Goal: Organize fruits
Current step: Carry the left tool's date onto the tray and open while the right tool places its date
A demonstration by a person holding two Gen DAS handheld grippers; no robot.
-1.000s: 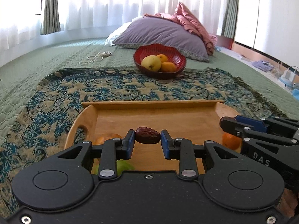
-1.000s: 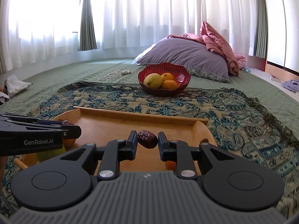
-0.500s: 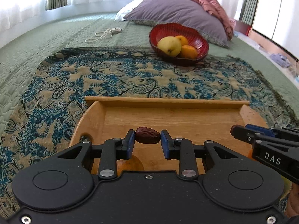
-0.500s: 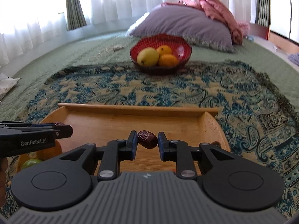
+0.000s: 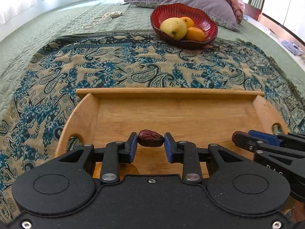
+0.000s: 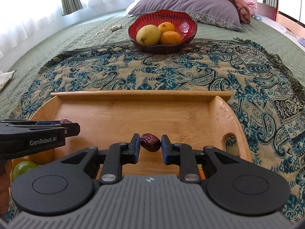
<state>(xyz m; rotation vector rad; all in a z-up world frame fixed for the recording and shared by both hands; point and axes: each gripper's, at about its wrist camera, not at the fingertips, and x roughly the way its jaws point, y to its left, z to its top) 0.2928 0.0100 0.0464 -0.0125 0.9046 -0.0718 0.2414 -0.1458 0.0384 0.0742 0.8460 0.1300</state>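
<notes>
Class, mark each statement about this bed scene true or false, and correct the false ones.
1. Each gripper's fingers pinch a wrinkled dark red date. True: left gripper holds the left date, right gripper the right date.
2. The ribbed red bowl is empty. False: it holds a yellow-green mango and two oranges.
3. The wooden tray lies on a paisley cloth. True.
4. The bowl sits inside the tray. False: it stands beyond it.
</notes>
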